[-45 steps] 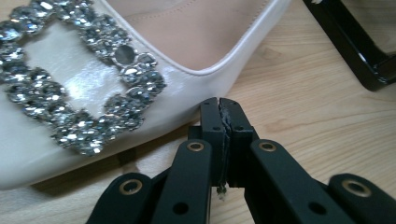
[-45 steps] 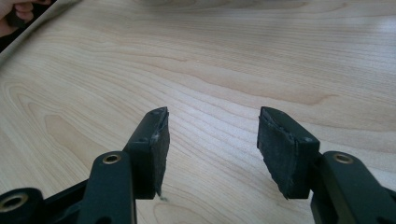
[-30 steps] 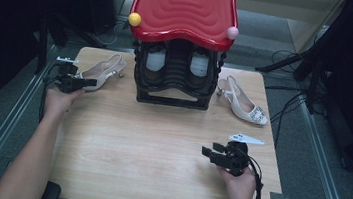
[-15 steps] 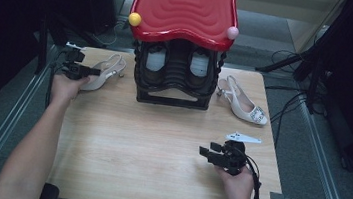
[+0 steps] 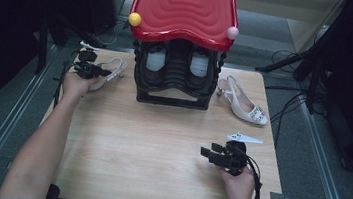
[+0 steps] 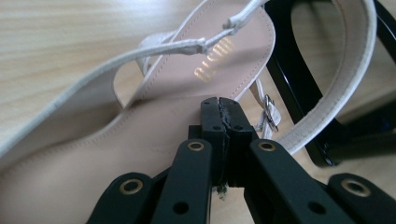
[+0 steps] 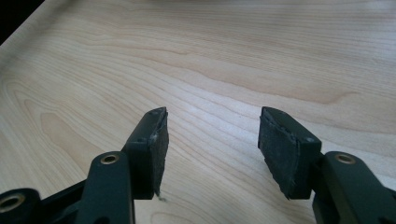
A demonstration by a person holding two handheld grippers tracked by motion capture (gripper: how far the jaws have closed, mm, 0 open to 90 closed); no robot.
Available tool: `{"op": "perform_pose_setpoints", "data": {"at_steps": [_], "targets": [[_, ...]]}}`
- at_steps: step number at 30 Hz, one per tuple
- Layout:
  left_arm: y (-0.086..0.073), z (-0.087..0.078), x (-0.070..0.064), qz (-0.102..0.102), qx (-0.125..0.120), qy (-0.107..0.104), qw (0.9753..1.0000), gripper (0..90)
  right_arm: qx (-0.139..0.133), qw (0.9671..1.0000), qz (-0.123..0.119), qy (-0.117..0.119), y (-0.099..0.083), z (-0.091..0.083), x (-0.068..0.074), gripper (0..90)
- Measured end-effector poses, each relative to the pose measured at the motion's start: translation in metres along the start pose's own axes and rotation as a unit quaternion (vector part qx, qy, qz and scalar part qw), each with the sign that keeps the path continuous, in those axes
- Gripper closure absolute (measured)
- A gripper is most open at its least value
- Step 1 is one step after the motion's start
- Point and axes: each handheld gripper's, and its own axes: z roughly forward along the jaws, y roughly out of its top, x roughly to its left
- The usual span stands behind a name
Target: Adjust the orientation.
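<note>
A beige slingback sandal (image 5: 117,65) lies at the table's far left, beside a black shoe rack (image 5: 173,86) with a red wavy top. My left gripper (image 5: 103,72) is over that sandal. In the left gripper view it (image 6: 220,109) is shut, tips just above the insole (image 6: 187,79), with nothing seen between the jaws. A matching sandal (image 5: 244,103) lies to the right of the rack. Near the front right my right gripper (image 5: 207,151) stands open over bare wood; its jaws (image 7: 212,140) hold nothing.
The wooden table (image 5: 148,151) sits between metal rails on a grey floor. The rack's black frame (image 6: 299,93) stands close behind the left sandal's heel strap. Cables trail on the floor at the right.
My left gripper has moved forward and to the right, from the table's left edge to over the left sandal. The right gripper has hardly shifted.
</note>
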Motion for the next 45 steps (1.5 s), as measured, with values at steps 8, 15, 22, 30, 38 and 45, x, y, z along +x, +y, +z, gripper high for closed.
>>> {"op": "perform_pose_setpoints", "data": {"at_steps": [8, 15, 22, 30, 38, 45], "targets": [[-0.005, -0.005, -0.005, 0.012, 0.012, 0.001, 0.9999, 88.5, 0.000, 1.0000, -0.002, 0.000, 0.000, 0.001, 0.000, 43.1], [-0.015, -0.011, -0.002, 0.004, 0.010, -0.026, 0.9996, 88.8, 0.000, 1.0000, -0.004, 0.002, 0.002, 0.003, 0.001, 43.0], [-0.023, -0.014, -0.005, 0.019, 0.028, -0.021, 0.9992, 88.7, 0.004, 0.9999, -0.013, 0.005, 0.007, 0.010, 0.005, 43.0], [-0.032, -0.020, -0.003, 0.025, 0.040, -0.021, 0.9987, 89.1, 0.004, 0.9996, -0.023, 0.017, 0.013, 0.014, 0.011, 43.0], [-0.029, -0.027, 0.003, 0.021, 0.035, 0.000, 0.9992, 88.9, 0.003, 0.9992, -0.030, 0.027, 0.017, 0.022, 0.015, 43.0], [-0.027, -0.034, 0.010, -0.005, 0.018, 0.000, 0.9998, 87.6, 0.006, 0.9991, -0.032, 0.029, 0.020, 0.023, 0.017, 43.0]]}}
